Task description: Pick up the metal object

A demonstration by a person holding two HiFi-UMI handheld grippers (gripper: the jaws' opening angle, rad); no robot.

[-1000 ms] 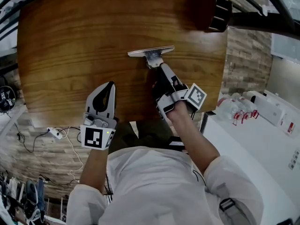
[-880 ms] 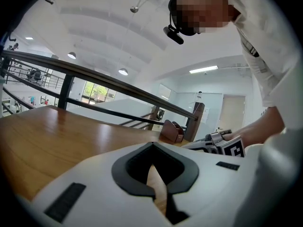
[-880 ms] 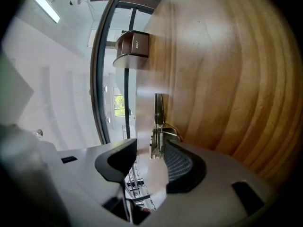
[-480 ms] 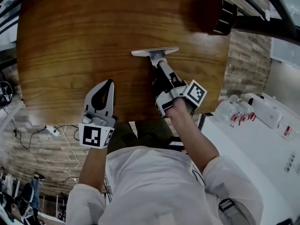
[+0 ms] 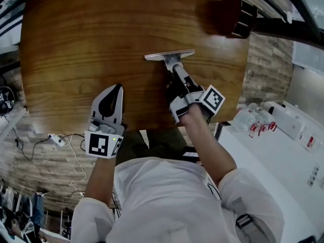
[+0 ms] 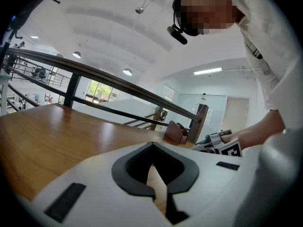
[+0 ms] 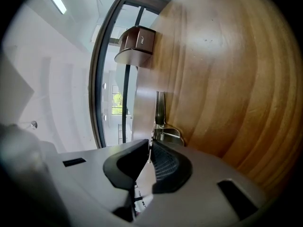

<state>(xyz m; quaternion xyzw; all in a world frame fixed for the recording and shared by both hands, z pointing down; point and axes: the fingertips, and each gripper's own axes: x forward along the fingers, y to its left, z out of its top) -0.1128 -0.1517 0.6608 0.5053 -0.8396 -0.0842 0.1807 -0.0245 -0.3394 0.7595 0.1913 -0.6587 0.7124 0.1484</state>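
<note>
The metal object (image 5: 169,55), a flat blade on a short handle, lies on the wooden table (image 5: 76,44) right of the middle. My right gripper (image 5: 177,79) reaches over the near edge onto the handle. Its jaws have just been closing and now pinch the thin metal handle. In the right gripper view the blade (image 7: 161,109) stands just past the right gripper (image 7: 150,146). My left gripper (image 5: 119,89) rests at the near table edge, shut and empty, well left of the object. The left gripper (image 6: 152,145) shows only table between its pads.
A dark brown box (image 5: 238,15) stands at the far right corner of the table, also seen as the box (image 7: 137,40) beside a dark railing. A white counter (image 5: 283,146) with small bottles (image 5: 255,121) lies to the right. The table's near edge runs under both hands.
The right gripper's jaws have closed from wide open onto the metal object's handle. Both hands stay where they were, and the left gripper has not changed.
</note>
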